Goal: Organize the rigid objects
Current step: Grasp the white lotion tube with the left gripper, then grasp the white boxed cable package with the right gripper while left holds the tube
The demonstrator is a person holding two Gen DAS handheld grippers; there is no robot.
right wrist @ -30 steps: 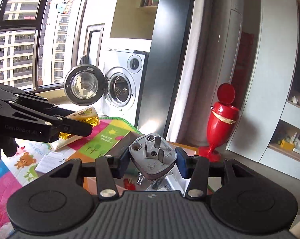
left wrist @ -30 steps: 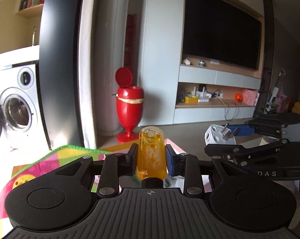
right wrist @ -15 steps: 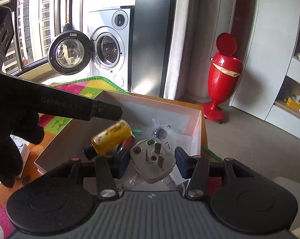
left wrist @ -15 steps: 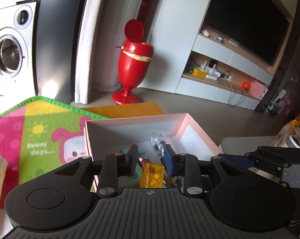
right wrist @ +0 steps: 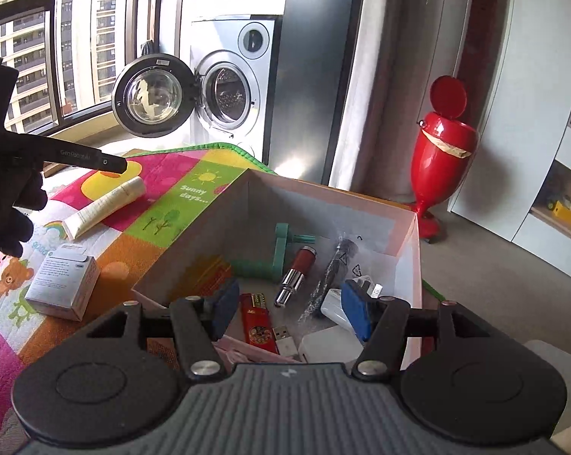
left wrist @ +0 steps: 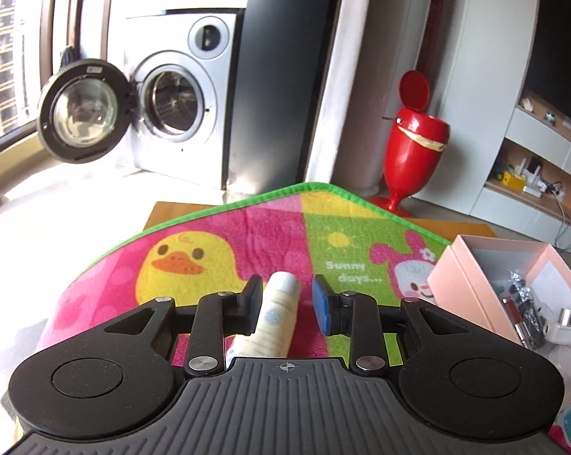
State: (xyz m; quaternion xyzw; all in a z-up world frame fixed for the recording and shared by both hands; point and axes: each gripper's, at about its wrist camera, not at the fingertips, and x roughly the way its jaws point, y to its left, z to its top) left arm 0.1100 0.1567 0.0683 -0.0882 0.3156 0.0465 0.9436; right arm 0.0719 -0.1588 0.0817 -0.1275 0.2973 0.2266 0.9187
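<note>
My left gripper is open around a cream tube that lies on the play mat; the jaws stand apart from its sides. The tube also shows in the right wrist view, under the left gripper's tip. My right gripper is open and empty above the near side of the pink box. In the box lie a green holder, a red lipstick, a red lighter, a USB stick and white plugs.
A small white carton stands on the mat left of the box. The box also shows at the right in the left wrist view. A washing machine with its door open and a red bin stand beyond the mat.
The left gripper let go of the yellow bottle over the box and moved left onto the tube. The right gripper opened and released the grey plug into the box.
</note>
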